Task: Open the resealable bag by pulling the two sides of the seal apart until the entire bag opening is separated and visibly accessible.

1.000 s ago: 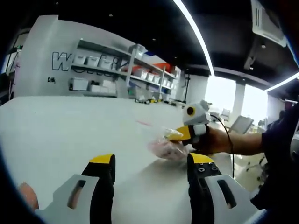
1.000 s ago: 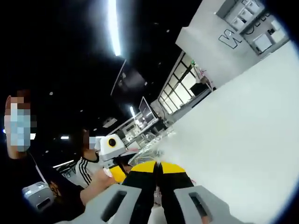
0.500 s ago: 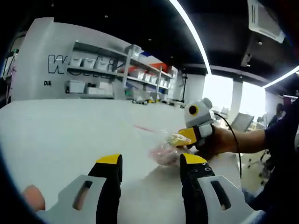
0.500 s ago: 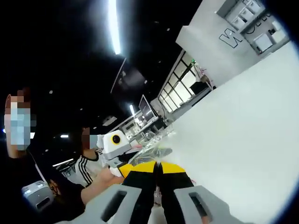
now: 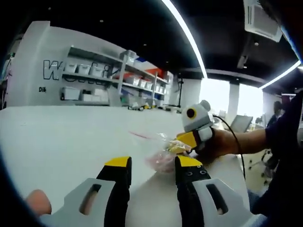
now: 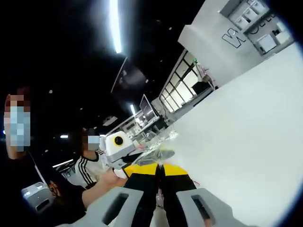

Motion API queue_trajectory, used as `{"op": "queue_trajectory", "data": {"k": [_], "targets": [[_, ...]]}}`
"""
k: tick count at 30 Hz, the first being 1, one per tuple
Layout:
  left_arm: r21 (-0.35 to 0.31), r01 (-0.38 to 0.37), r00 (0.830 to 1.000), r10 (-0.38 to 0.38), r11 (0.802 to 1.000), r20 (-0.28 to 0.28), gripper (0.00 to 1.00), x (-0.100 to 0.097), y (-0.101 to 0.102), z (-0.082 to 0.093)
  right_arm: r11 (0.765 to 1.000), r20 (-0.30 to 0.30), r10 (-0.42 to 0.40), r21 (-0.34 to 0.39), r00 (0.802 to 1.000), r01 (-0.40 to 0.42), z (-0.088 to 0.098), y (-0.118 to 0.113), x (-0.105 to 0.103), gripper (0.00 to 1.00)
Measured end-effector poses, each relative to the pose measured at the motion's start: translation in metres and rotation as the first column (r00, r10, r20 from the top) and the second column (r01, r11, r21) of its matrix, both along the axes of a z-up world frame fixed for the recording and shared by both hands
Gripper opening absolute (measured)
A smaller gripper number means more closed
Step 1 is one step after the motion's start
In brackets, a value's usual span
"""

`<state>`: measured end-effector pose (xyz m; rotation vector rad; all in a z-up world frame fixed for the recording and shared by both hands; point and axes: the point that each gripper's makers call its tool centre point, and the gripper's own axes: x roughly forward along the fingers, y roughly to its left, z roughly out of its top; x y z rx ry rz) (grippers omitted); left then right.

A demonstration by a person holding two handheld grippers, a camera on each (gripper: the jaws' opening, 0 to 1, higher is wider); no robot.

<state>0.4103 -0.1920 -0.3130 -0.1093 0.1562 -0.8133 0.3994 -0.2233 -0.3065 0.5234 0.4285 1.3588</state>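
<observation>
Nearest item, left gripper view: my left gripper point(image 5: 152, 165), black jaws with yellow tips, standing apart with nothing between them, poised over the white table point(image 5: 61, 137). Next item, right gripper view: my right gripper point(image 6: 159, 169), yellow-tipped jaws pressed together with a thin edge of clear film caught between them, so I list it as clamped on the resealable bag point(image 6: 158, 150); the pinched strip itself is too narrow to tell whether it is the seal. Bag, as seen from the left gripper view point(image 5: 163, 153): clear, crumpled plastic, lying on the table just beyond my left jaws, with pinkish and yellowish contents I cannot identify. Its near end is partly hidden behind my left jaw tips, its far end by the right gripper point(image 5: 188, 141) and my hand point(image 5: 215, 144) holding it. Whether the opening is parted cannot be made out. Farther: shelving point(image 5: 104, 80) with bins against a grey wall, lettering cut off.
</observation>
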Motion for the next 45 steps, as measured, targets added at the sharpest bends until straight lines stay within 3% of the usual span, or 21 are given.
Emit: {"op": "queue_trajectory", "data": {"k": [6,24,30,45], "targets": [[-0.024,0.023,1.0,-0.023,0.999,-0.011,0.33,0.0,-0.003,-0.002,1.0,0.004,0.001,-0.008,1.0,-0.001,-0.001,0.0,0.001,0.0],[-0.038,0.07,0.997,-0.068,0.997,0.042,0.16,-0.006,-0.007,0.006,1.0,0.026,0.01,-0.028,1.0,-0.009,-0.005,0.002,-0.005,0.0],[-0.012,0.061,0.996,-0.06,0.998,0.07,0.12,-0.006,-0.006,0.008,0.999,0.079,-0.006,-0.051,0.997,0.01,-0.008,0.003,-0.014,0.03],[0.041,0.047,0.99,-0.052,0.998,0.132,0.11,-0.006,-0.006,0.013,0.992,0.113,-0.066,-0.099,0.991,0.077,-0.009,-0.022,-0.025,0.09]]}}
